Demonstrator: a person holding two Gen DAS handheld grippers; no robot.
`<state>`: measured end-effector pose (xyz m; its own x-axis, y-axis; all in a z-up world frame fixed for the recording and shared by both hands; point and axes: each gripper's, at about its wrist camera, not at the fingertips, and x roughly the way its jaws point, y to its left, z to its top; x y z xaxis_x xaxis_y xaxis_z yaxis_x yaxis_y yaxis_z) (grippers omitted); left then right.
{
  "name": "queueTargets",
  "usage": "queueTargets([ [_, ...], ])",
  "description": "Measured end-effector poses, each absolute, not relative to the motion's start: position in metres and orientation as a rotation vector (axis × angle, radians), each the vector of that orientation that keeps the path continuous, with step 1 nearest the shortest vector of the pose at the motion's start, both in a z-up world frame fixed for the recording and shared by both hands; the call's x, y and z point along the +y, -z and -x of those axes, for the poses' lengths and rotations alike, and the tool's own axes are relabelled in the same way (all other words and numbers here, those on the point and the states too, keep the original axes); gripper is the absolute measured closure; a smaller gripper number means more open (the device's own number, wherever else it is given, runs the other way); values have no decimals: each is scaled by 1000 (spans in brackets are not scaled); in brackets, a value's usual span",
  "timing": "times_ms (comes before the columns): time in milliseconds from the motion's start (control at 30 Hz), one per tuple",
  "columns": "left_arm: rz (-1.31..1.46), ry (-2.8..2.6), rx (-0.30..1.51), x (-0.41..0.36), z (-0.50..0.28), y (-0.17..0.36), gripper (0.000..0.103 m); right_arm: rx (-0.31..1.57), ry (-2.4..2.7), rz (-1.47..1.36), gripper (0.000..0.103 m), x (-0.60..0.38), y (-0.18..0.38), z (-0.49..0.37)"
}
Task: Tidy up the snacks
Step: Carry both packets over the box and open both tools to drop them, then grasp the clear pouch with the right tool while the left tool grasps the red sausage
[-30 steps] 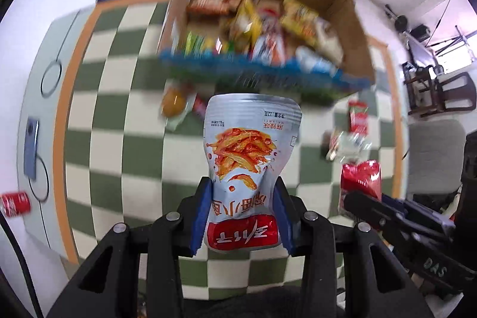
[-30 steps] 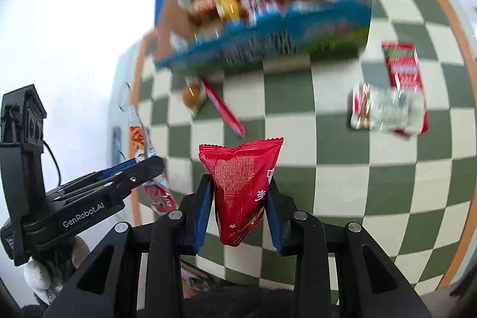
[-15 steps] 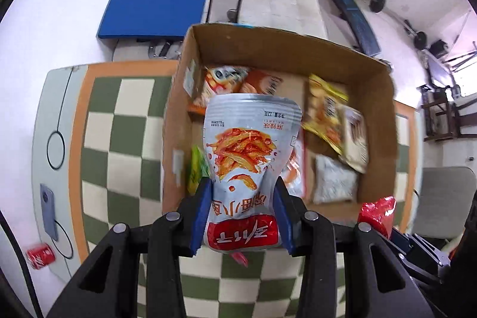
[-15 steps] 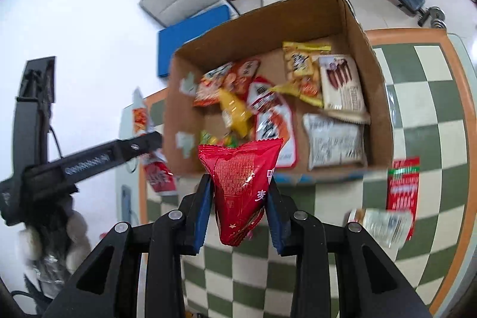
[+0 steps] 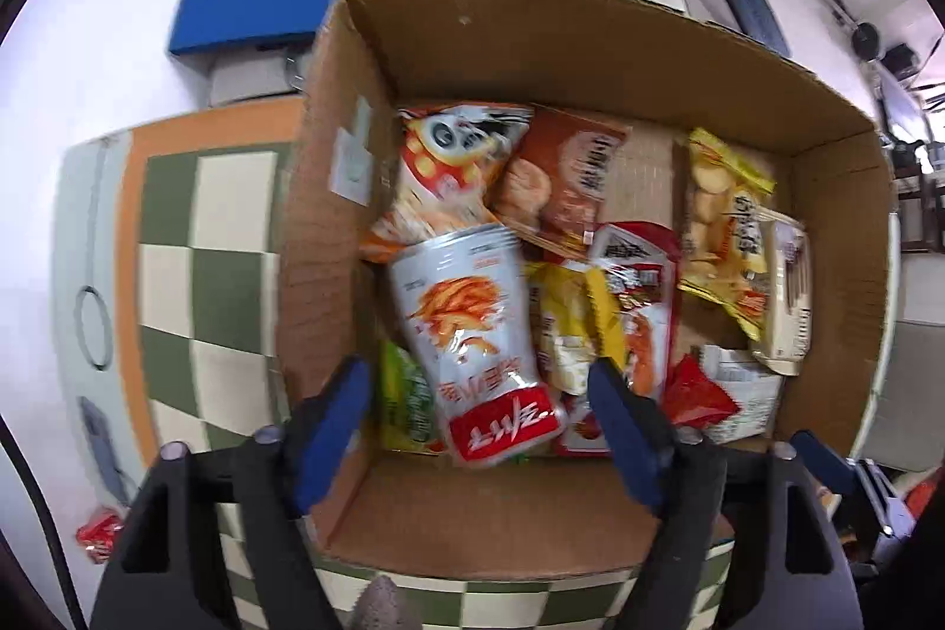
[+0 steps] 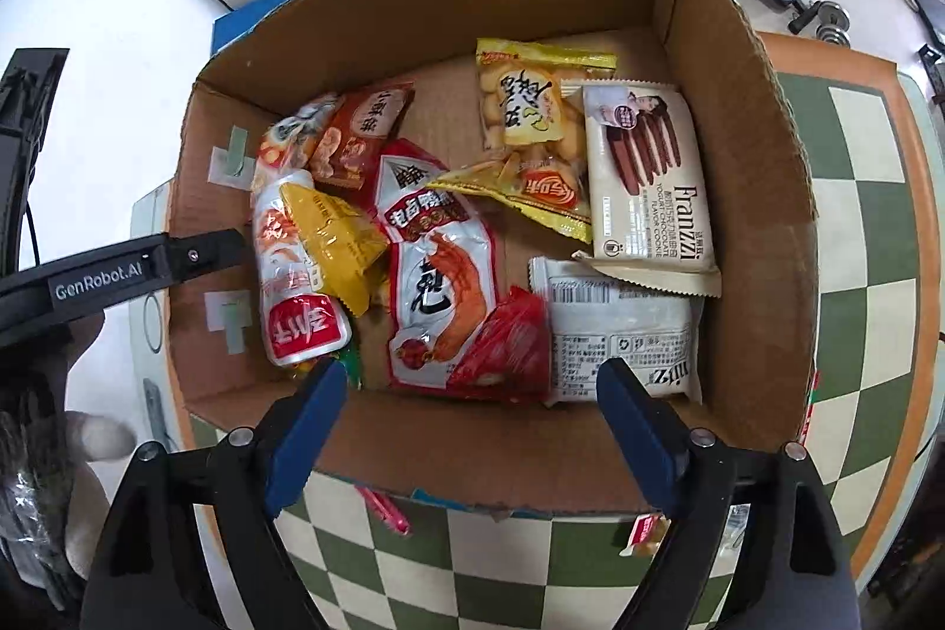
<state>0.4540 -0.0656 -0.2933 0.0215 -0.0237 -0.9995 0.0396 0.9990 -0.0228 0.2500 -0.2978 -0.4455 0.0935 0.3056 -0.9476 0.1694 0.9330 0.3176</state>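
Both grippers' jaws have just been opening: the silver snack pouch (image 5: 478, 346), light and crinkly, drops free between the left gripper (image 5: 481, 429) fingers into the cardboard box (image 5: 590, 57), while the red packet (image 6: 508, 340) lies just ahead of the wide right gripper (image 6: 472, 423), best pinched by its sealed edge.

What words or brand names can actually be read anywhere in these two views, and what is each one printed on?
"GenRobot.AI": on the black arm of the left hand-held gripper, seen from the right wrist.
"Franzzi", with "YOGURT CHOCOLATE FLAVOR COOKIE" beneath: on the cream cookie packet in the cardboard box.
Chinese characters appear on the shrimp snack bag, the yellow biscuit bag and the silver pouch; left unquoted.
The white packet's small print is too fine to read.
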Motion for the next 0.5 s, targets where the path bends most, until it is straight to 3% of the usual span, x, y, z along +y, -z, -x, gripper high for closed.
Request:
queueTargets([
  [333,4,68,1521,-67,-441,284,25,1491,-75,-378,14,-302,447,-244],
  [500,12,73,1396,-70,-421,251,25,1445,-82,-392,14,-308,432,-234],
])
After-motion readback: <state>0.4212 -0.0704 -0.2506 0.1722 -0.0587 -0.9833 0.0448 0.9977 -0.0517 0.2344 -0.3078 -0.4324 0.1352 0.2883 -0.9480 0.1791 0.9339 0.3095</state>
